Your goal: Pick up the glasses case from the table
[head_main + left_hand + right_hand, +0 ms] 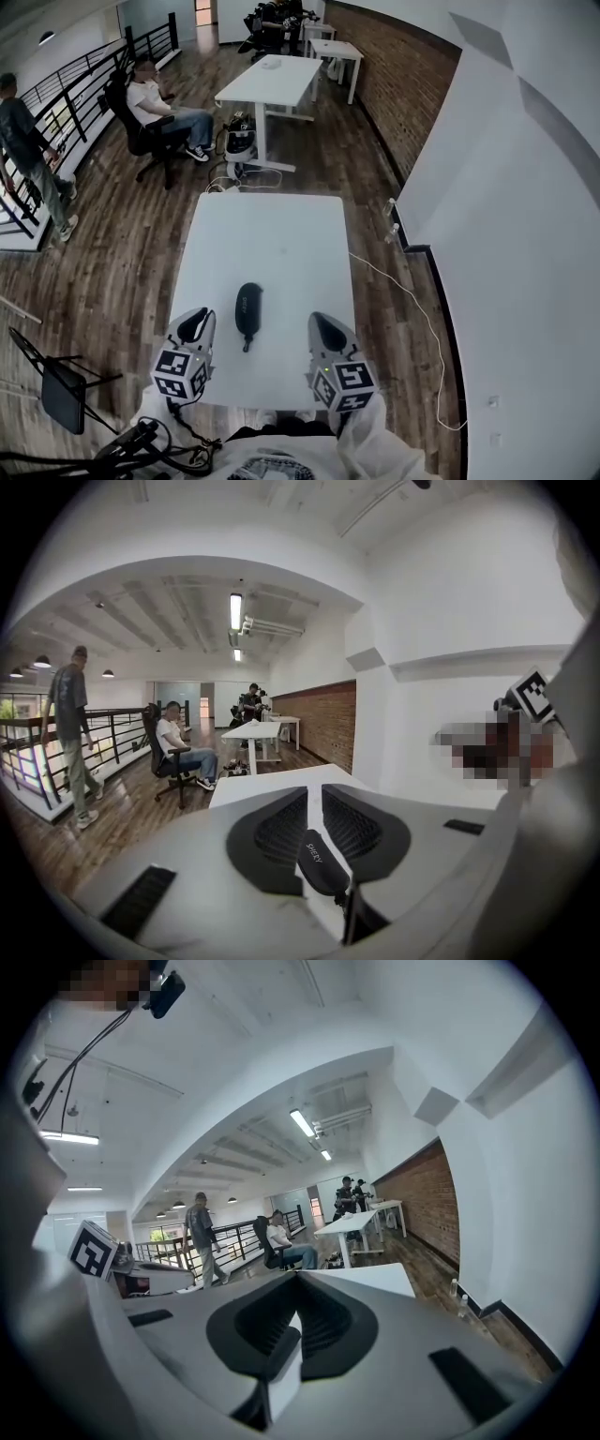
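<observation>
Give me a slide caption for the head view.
Black glasses case on a white table, flanked by the left gripper and right gripper.

Loft office (white desk [272, 80], swivel chair [141, 136], brick wall [394, 84]).

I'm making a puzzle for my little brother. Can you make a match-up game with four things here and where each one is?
Things
1. glasses case
2. seated person
3. standing person
4. white cable

Places
A. by the railing
B. lying on the wooden floor
C. on the near table, between the left hand-held gripper and the right hand-held gripper
D. in the black chair

Pairs: 1-C, 2-D, 3-A, 4-B
</observation>
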